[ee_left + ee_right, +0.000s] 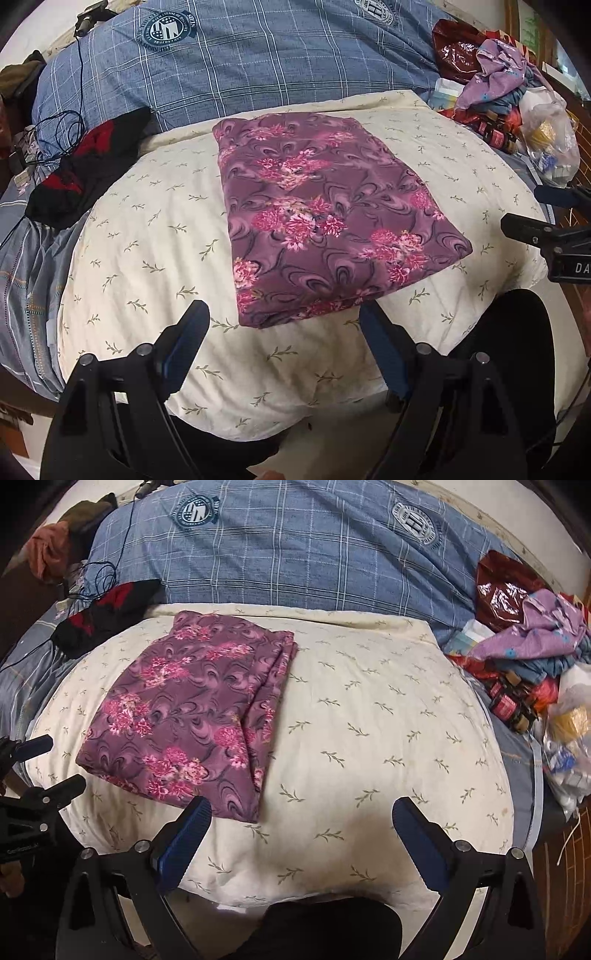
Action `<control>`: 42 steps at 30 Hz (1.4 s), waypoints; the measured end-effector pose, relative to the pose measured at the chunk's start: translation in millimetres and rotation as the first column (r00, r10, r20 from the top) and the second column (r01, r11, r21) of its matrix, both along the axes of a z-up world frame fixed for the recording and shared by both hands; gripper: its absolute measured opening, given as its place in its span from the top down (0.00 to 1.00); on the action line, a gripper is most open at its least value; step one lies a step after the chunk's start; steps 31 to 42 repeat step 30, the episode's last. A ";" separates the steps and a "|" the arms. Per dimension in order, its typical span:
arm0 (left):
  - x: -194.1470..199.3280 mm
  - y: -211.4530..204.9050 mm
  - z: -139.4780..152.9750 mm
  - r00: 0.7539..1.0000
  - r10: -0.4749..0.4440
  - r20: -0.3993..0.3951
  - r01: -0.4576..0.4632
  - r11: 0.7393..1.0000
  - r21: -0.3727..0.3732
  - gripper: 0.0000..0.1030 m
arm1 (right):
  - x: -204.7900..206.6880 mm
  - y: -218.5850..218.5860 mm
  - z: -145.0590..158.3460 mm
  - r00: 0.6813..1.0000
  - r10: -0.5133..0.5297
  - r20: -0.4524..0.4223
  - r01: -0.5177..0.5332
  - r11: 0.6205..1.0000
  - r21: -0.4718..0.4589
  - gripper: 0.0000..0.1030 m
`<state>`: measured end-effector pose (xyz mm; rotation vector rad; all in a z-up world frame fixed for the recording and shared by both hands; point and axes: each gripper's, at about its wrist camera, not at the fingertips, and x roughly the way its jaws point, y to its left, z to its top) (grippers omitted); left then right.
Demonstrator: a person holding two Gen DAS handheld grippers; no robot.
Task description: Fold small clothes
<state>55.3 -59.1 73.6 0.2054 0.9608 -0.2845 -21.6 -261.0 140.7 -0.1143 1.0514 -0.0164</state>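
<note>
A purple cloth with pink flowers [325, 214] lies folded into a flat rectangle on a cream leaf-print cushion [155, 229]. It also shows in the right wrist view [184, 716] on the cushion's [369, 720] left half. My left gripper [284, 314] is open and empty, just short of the cloth's near edge. My right gripper [301, 810] is open and empty over the cushion's near edge, to the right of the cloth. The right gripper also shows at the right edge of the left wrist view [554, 214], and the left gripper at the left edge of the right wrist view [48, 764].
A blue checked quilt [258, 66] lies behind the cushion. A black and red garment [85, 170] and thin cables [62, 129] lie at the left. A heap of clothes, bottles and plastic bags [535, 672] lies at the right.
</note>
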 end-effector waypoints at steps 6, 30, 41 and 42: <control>-6.0 -5.7 -2.9 0.998 -0.056 -0.025 0.056 0.998 0.008 0.19 | -0.6 -1.6 -0.7 1.000 0.011 -0.006 -0.011 0.999 -0.037 0.03; -13.4 -41.5 5.5 0.993 -0.113 -0.031 0.112 0.993 -0.041 0.19 | -10.1 -16.7 -9.0 0.999 0.017 -0.045 -0.021 0.996 -0.088 0.03; -13.4 -41.5 5.5 0.993 -0.113 -0.031 0.112 0.993 -0.041 0.19 | -10.1 -16.7 -9.0 0.999 0.017 -0.045 -0.021 0.996 -0.088 0.03; -13.4 -41.5 5.5 0.993 -0.113 -0.031 0.112 0.993 -0.041 0.19 | -10.1 -16.7 -9.0 0.999 0.017 -0.045 -0.021 0.996 -0.088 0.03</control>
